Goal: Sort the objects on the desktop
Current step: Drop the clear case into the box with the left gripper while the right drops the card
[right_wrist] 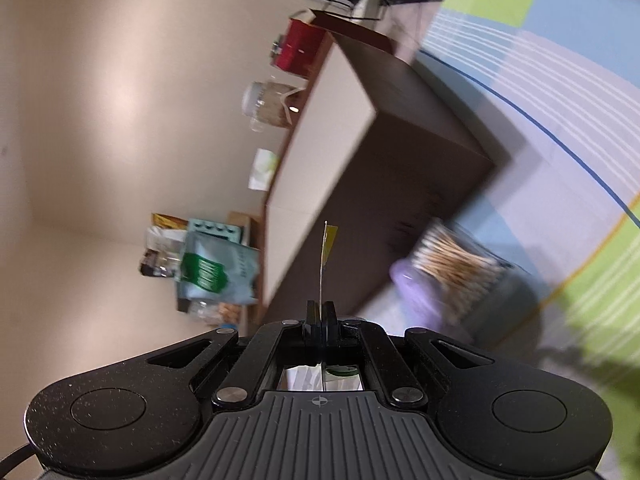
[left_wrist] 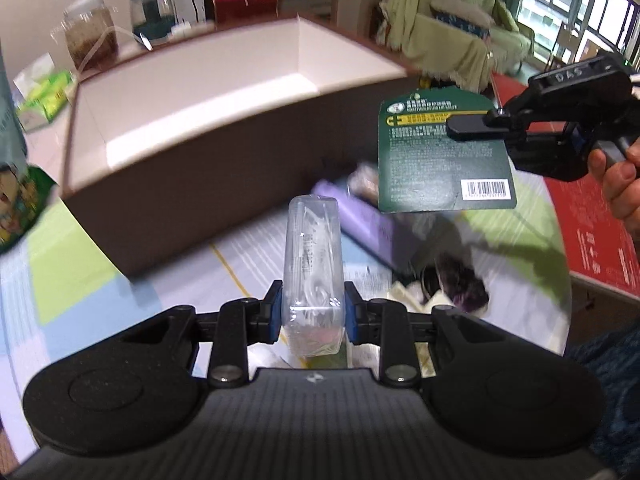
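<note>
My left gripper (left_wrist: 313,312) is shut on a clear plastic case (left_wrist: 313,264) with white contents, held above the table. At the right of the left wrist view, my right gripper (left_wrist: 466,127) is shut on a dark green card package (left_wrist: 436,160) with a barcode, held in the air beside the box. In the right wrist view the same card (right_wrist: 325,264) shows edge-on, pinched in my right gripper (right_wrist: 320,312). A large brown box (left_wrist: 208,120) with a white inside stands open just beyond both; in the tilted right wrist view the box (right_wrist: 384,168) fills the middle.
A purple container (left_wrist: 360,216) of cotton swabs (right_wrist: 452,264) lies on the striped tablecloth (left_wrist: 60,272), with a dark purple item (left_wrist: 464,284) near it. Jars (left_wrist: 90,36), a red box (left_wrist: 244,0) and tissue packs (left_wrist: 44,96) stand behind the brown box. A red board (left_wrist: 592,232) edges the right.
</note>
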`<control>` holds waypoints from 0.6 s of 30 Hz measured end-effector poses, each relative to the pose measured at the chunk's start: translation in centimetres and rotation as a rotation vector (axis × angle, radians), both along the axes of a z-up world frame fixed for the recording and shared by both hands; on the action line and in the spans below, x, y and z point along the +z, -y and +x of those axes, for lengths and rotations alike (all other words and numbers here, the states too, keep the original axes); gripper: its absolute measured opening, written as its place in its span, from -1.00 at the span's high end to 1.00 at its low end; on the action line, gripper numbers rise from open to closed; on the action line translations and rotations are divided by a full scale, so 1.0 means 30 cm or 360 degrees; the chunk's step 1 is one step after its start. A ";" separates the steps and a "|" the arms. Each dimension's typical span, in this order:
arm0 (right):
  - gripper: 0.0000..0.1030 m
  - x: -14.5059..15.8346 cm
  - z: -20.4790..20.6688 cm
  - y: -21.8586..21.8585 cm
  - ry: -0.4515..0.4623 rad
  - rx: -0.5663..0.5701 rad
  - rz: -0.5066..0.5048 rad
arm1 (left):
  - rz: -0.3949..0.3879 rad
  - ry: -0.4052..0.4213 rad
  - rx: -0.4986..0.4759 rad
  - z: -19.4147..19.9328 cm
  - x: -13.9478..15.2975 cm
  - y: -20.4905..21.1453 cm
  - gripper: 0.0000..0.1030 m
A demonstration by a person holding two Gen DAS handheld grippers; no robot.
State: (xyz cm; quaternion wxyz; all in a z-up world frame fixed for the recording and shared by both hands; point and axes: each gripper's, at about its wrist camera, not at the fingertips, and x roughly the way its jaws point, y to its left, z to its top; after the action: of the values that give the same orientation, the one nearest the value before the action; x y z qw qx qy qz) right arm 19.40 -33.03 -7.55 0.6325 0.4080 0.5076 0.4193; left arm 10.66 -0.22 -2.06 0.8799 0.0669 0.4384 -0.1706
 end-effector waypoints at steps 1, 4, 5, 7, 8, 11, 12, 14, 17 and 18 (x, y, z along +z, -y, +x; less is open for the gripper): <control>1.00 0.011 0.008 -0.003 0.0004 -0.0001 0.0014 | -0.0009 0.0025 0.0004 0.005 0.020 -0.005 0.51; 1.00 0.042 0.032 -0.007 0.0009 -0.0007 0.0055 | -0.0026 0.0101 0.0021 0.014 0.076 -0.022 0.51; 1.00 0.052 0.039 -0.006 0.0007 -0.0010 0.0069 | -0.0026 0.0127 0.0027 0.017 0.092 -0.027 0.51; 1.00 0.071 0.055 -0.009 0.0015 -0.0011 0.0100 | -0.0031 0.0173 0.0039 0.028 0.119 -0.039 0.51; 1.00 0.081 0.065 -0.010 0.0015 -0.0015 0.0116 | -0.0033 0.0192 0.0045 0.035 0.133 -0.044 0.51; 1.00 0.099 0.098 -0.018 0.0013 -0.0029 0.0158 | -0.0037 0.0249 0.0066 0.058 0.170 -0.063 0.51; 1.00 0.108 0.113 -0.023 0.0015 -0.0037 0.0172 | -0.0038 0.0265 0.0074 0.070 0.182 -0.068 0.51; 1.00 0.121 0.145 -0.035 0.0011 -0.0051 0.0208 | -0.0031 0.0295 0.0093 0.096 0.206 -0.084 0.51; 1.00 0.144 0.196 -0.066 0.0019 -0.0065 0.0259 | -0.0009 0.0344 0.0121 0.144 0.240 -0.104 0.51; 1.00 0.151 0.208 -0.074 0.0025 -0.0067 0.0268 | -0.0005 0.0359 0.0131 0.162 0.249 -0.111 0.51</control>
State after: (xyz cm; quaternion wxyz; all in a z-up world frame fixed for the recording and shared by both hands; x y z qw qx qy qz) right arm 25.65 -30.83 -3.01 0.6084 0.4671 0.4570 0.4503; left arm 15.53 3.12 5.41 0.9300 0.0664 0.3386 -0.1264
